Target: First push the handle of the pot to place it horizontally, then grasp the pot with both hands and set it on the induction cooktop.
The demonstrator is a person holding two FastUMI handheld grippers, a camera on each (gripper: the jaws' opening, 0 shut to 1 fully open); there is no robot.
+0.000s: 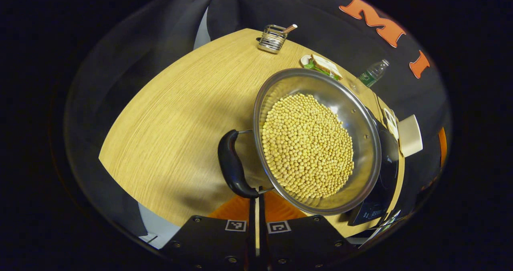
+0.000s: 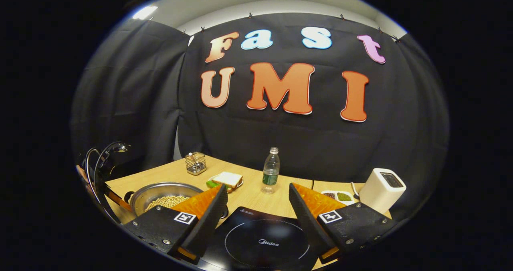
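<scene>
— Where do we find the pot [image 1: 316, 142] relative to our left gripper [image 1: 256, 207]?

— Just ahead of it. The left gripper is closed, its fingers nearly together right at the lower end of the pot's black handle [image 1: 232, 164]; whether they pinch the handle's wire, we cannot tell. The pot, full of yellow beans, stands on the counter [image 1: 180, 114], just beside the induction cooktop [image 2: 264, 239].

— And our right gripper [image 2: 256, 207]?

— Released, jaws wide apart over the induction cooktop. The pot lies beyond its left finger, apart from it.
</scene>
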